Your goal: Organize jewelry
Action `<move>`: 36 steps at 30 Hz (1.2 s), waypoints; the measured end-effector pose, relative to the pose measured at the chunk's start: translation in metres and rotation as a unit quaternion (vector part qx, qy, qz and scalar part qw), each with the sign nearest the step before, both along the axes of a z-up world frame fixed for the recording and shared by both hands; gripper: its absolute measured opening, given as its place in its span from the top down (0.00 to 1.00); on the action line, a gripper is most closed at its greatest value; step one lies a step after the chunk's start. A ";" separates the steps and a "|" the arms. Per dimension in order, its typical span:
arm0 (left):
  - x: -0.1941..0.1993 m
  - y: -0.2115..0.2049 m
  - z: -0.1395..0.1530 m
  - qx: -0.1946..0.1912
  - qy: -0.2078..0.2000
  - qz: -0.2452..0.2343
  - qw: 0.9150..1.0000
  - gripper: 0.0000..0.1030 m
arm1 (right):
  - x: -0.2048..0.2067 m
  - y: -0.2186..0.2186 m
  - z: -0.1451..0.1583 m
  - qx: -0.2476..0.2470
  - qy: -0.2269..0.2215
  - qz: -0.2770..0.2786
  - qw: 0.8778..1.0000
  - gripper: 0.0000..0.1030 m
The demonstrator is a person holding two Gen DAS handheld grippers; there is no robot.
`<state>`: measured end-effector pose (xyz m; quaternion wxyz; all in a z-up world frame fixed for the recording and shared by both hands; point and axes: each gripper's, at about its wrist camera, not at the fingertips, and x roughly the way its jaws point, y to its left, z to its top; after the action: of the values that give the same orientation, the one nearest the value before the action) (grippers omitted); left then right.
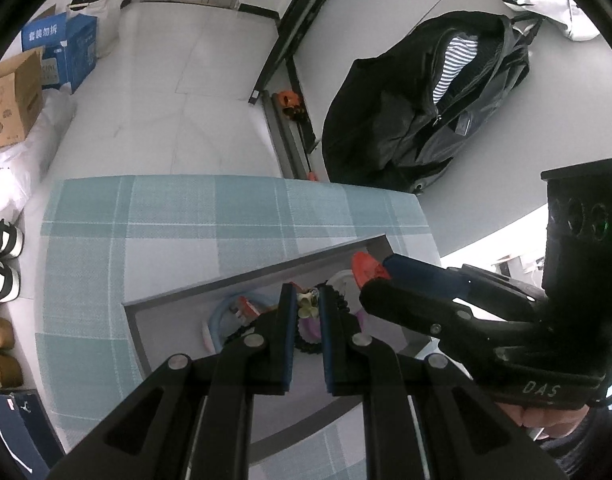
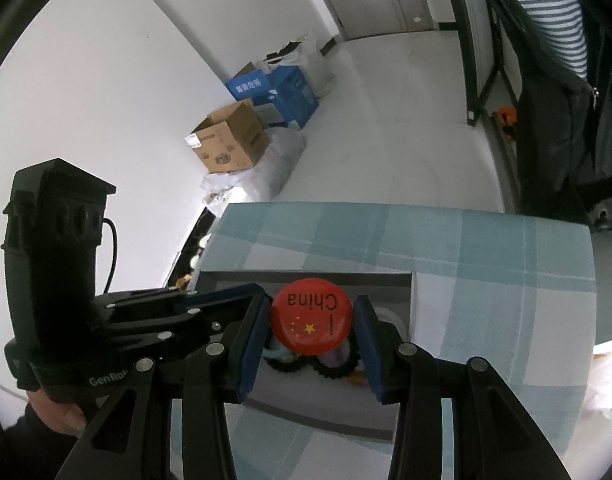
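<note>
Red and glossy, the round badge (image 2: 309, 322) sits clamped by its rim in my right gripper (image 2: 311, 336) above the grey tray (image 2: 306, 278), stiff, light, slippery, while my left gripper (image 1: 307, 308) pinches a small pale trinket (image 1: 306, 306).

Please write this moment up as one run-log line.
left claw: shut on small flower ornament | right claw: shut on red badge | both over grey tray | placement: not yet done
</note>
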<state>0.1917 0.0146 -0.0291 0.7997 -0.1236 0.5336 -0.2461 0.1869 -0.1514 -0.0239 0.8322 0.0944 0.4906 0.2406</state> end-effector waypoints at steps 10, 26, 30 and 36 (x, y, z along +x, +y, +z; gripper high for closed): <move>-0.002 0.012 -0.001 0.006 0.005 0.022 1.000 0.35 | -0.001 -0.010 0.009 -0.005 -0.021 -0.021 1.000 0.46; -0.024 0.028 0.026 0.044 -0.073 0.083 0.993 0.35 | -0.015 -0.017 0.025 0.000 -0.059 -0.037 0.998 0.40; -0.038 0.029 0.041 0.061 -0.117 0.114 0.985 0.35 | -0.026 -0.017 0.031 0.009 -0.073 -0.035 0.997 0.32; -0.059 0.031 0.053 0.085 -0.156 0.146 0.973 0.35 | -0.054 -0.016 0.043 0.017 -0.111 -0.028 0.993 0.18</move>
<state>0.1327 0.0456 0.0240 0.9079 -0.0915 0.3976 -0.0966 0.1330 -0.1672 0.0193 0.8864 0.0954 0.3877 0.2344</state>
